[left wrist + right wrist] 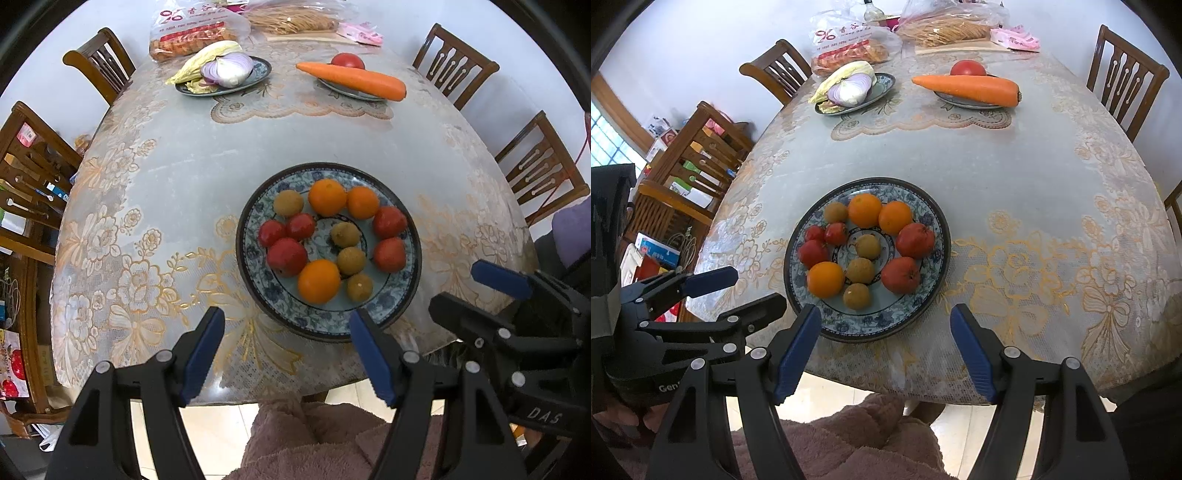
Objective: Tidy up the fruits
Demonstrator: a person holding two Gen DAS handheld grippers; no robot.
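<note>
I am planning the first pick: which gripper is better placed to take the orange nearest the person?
Left, probably. The left gripper hangs open right before that orange; the right gripper is open too, but the orange lies off to its left.

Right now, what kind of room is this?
Likely a home dining room: a table under a lace cloth, wooden dining chairs around it, and plates of produce, including a fruit plate.

Both views look down and forward from beyond the near edge of the worktop (192, 177), above a lap. The left wrist view sits left, the fruit plate (255, 221) just ahead, right of centre. The right wrist view sits right, the fruit plate (942, 236) left of centre. Each catches the other hand-held gripper at its side; both share the far plates and chairs.
</note>
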